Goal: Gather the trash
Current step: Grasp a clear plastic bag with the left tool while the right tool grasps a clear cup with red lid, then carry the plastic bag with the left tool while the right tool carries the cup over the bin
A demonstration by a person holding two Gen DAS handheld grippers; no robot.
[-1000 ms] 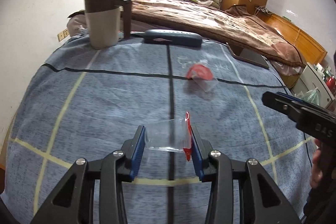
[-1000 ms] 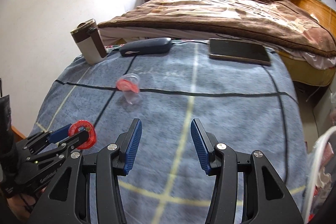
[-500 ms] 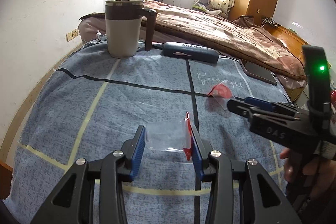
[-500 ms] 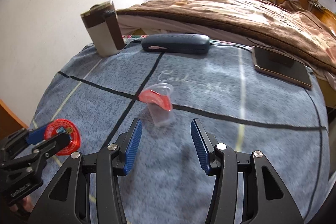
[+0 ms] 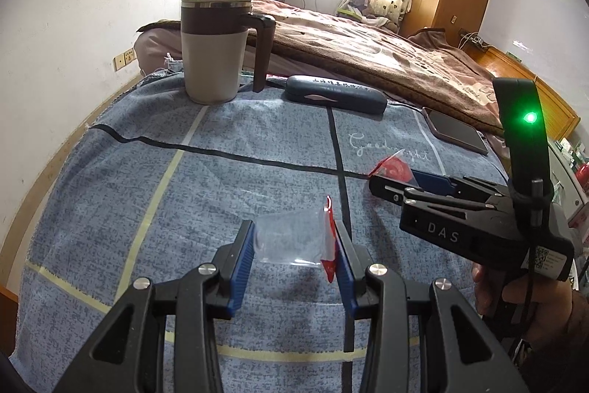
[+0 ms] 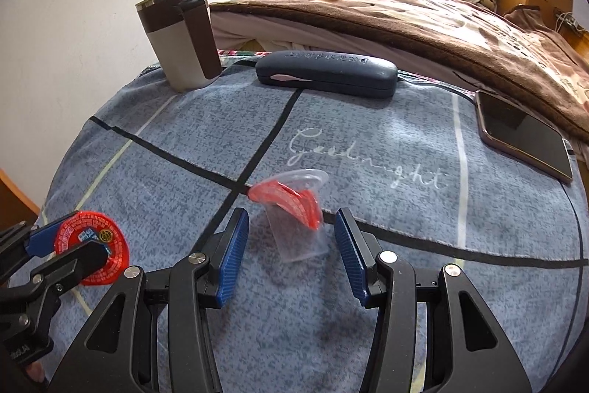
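- The left gripper (image 5: 294, 255) clamped a clear cup (image 5: 289, 240) with a red lid (image 6: 92, 247), held above the cloth (image 5: 184, 194).
- The right gripper (image 6: 291, 253) stood open, its fingers (image 6: 232, 258) flanking a second cup (image 6: 294, 223) lying tilted on the cloth.
- A mug (image 6: 180, 35), case (image 6: 325, 72) and phone (image 6: 522, 135) sat at the far edge.

Mug (image 6: 179, 35) left of case (image 6: 325, 73); phone (image 6: 524, 135) right.

Left gripper (image 5: 294, 253): black angular frame, ribbed blue pads (image 5: 241, 262), silver screws; right gripper (image 6: 291, 253) built alike, with white "DAS" lettering, a green light, a black cable, a QR sticker; bare hand (image 5: 522, 301), dark sleeve
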